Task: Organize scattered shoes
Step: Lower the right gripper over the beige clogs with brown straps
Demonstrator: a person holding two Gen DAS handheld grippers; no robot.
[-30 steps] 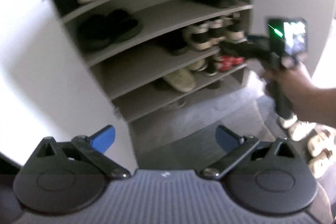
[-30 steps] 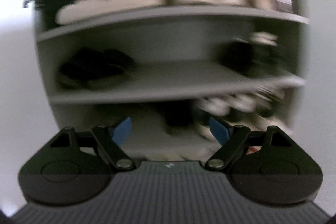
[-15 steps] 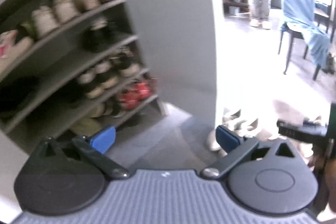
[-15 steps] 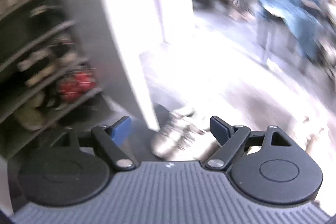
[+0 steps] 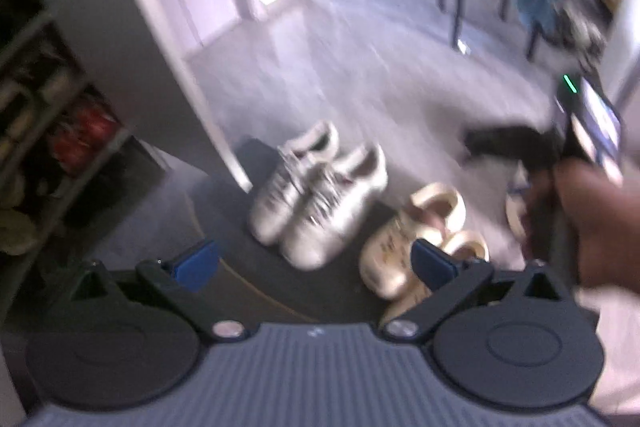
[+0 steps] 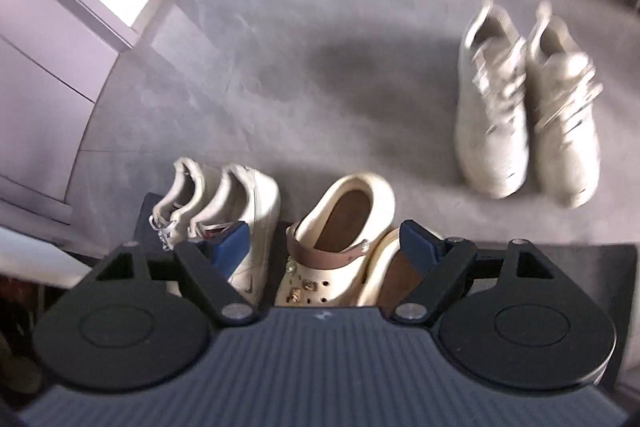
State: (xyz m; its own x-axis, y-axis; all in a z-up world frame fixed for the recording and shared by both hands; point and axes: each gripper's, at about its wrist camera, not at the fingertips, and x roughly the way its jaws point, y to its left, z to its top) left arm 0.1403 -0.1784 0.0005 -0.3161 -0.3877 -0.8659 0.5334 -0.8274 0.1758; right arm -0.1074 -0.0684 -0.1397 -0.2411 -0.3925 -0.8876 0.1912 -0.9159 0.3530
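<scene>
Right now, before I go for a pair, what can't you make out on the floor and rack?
- Second clog: right wrist view, mostly hidden behind the right hand-held gripper.
- Shoe rack: left wrist view, cut by the left edge, dark and blurred; pairs unreadable.
- Shoe by the hand: left wrist view, mostly covered by the right device.
- Far sneakers: motion blur hides details.

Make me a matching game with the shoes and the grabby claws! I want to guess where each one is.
Things:
1. white sneakers with laces
2. cream clogs with brown straps
3. pale sneakers
4. right gripper

Places or states:
A. alone on the bare grey floor, off the mat
B. open, holding nothing
C. on the dark mat, left of the clogs
D. on the dark mat, right under the open fingers

Pairs: 1-C, 2-D, 3-A, 4-B
</scene>
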